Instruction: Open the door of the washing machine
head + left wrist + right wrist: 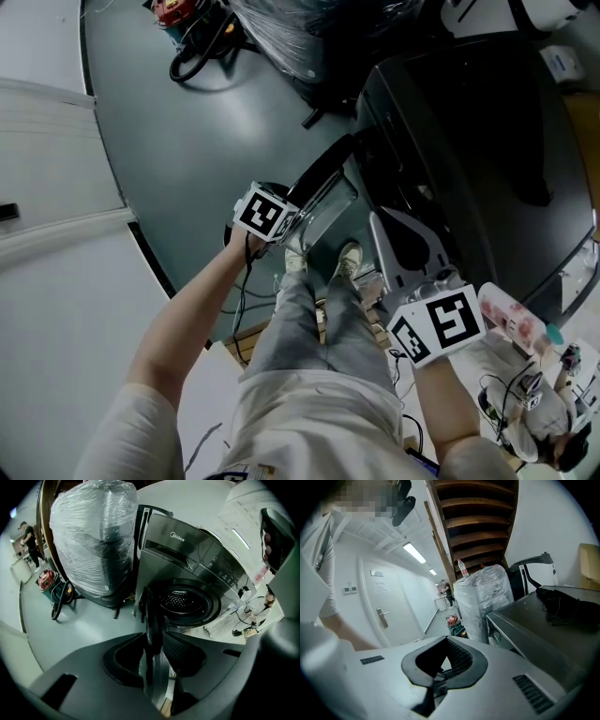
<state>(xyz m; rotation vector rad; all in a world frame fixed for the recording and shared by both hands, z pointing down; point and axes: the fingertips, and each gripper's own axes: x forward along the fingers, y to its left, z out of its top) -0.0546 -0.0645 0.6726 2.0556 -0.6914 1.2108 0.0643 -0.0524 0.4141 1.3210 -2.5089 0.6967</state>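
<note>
Head view: the dark washing machine (469,141) fills the upper right; its round glass door (326,199) stands swung wide out from the machine's front; the left gripper (296,227) sits at the door's outer edge, away from the machine, with its marker cube (265,214) facing up; the right gripper (382,225) hangs just in front of the machine, apart from the door; a black object (536,178) lies on the machine's top; the person's 2 shoes (349,258) stand on the floor close to the machine's front.

Left gripper view: the door's rim runs edge-on between the 2 jaws and both pads are clenched on it, so this gripper grasps the door; beyond it the machine's drum mouth (183,603) lies uncovered, with the control panel (220,569) above it; a plastic-wrapped bundle (93,536) stands just beside the machine's far side; a red vacuum cleaner (47,581) sits on the floor beyond that bundle, well apart from the machine.

Right gripper view: the 2 jaws are pressed together with nothing between them; the machine's flat top reaches in from the right; the wrapped bundle rises just behind the machine; wooden stairs (478,522) pass overhead above it.
</note>
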